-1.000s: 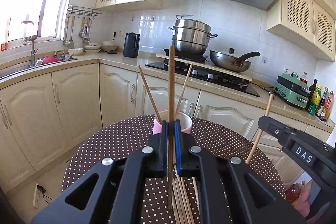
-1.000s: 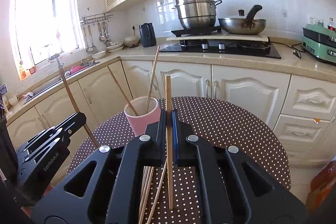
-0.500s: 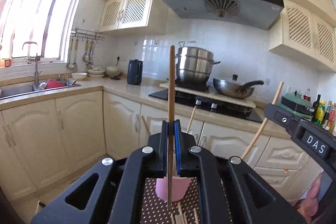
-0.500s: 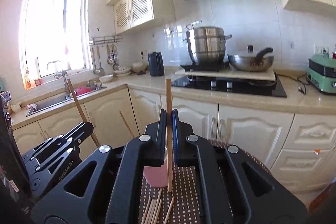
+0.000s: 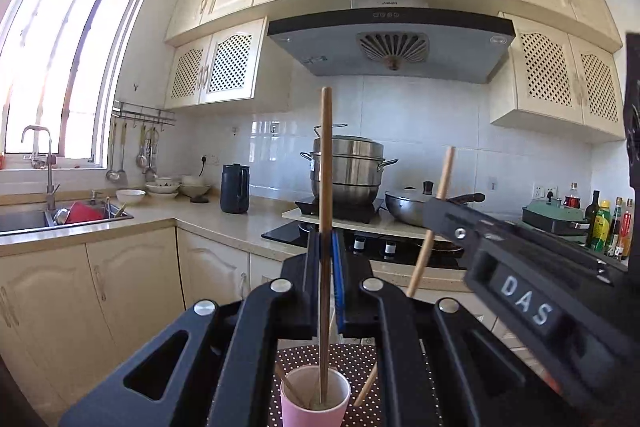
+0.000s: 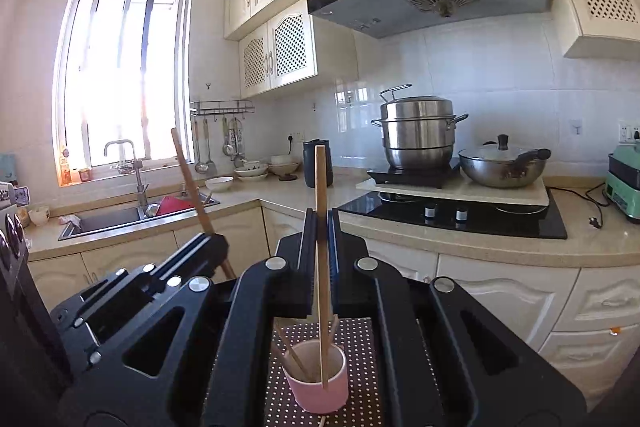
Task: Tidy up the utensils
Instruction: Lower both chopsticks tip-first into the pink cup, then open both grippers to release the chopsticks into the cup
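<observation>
My left gripper [image 5: 326, 239] is shut on a wooden chopstick [image 5: 326, 167] that stands upright. Its lower end shows over the mouth of the pink cup [image 5: 308, 413] below. My right gripper [image 6: 322, 217] is shut on a second upright chopstick [image 6: 320, 179], whose tip crosses the front rim of the pink cup [image 6: 316, 397]. Two chopsticks [image 6: 294, 355] lean inside the cup. In the left wrist view the right gripper [image 5: 434, 213] comes in from the right with its chopstick [image 5: 444, 171] slanted. The right wrist view shows the left gripper [image 6: 216, 241] at the left.
The cup stands on a round table with a brown dotted cloth [image 6: 360, 347]. Beyond it runs a counter with a sink [image 6: 108, 219], a dark kettle [image 6: 318, 163], a steamer pot [image 6: 418, 131], a wok [image 6: 502, 167] and bottles [image 5: 608, 227]. Wall cabinets and a range hood [image 5: 392, 43] hang above.
Both grippers have risen with their chopsticks and tilted up to level. The cup has dropped to the bottom of both views. The loose chopsticks on the cloth are out of sight.
</observation>
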`<state>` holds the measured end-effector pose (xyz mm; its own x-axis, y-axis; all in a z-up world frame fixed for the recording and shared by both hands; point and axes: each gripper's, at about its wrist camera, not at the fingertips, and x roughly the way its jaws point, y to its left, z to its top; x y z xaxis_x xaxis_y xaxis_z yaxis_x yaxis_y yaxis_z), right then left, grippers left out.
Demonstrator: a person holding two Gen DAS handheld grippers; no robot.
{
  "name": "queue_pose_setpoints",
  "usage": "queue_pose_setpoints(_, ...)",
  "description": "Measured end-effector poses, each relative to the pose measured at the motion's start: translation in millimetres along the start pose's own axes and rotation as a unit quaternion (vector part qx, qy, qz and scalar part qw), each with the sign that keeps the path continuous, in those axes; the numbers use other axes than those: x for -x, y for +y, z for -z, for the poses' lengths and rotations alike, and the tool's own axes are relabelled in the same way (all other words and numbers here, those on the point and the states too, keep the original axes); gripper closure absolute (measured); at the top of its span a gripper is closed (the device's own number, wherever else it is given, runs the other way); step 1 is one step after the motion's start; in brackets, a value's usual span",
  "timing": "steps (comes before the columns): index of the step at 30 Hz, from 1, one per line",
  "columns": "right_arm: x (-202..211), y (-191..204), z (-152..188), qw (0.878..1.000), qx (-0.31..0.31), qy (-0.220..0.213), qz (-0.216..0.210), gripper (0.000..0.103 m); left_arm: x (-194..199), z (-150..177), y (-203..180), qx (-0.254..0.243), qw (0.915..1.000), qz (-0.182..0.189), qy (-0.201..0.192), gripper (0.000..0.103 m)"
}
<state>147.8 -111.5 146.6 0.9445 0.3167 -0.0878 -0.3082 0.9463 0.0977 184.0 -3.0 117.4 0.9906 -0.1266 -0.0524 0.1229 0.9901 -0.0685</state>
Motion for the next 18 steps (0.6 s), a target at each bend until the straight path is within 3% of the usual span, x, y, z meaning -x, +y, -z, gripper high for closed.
queue_pose_setpoints(12,-62,-16,26,0.999,-0.020,0.049,-0.009,0.097,-52,33,12,-0.006,0.9990,-0.012,0.043,0.096)
queue_pose_setpoints(18,-89,-22,52,0.994,-0.016,0.109,-0.014,0.096,-74,59,20,-0.015,0.9963,-0.022,0.082,0.096)
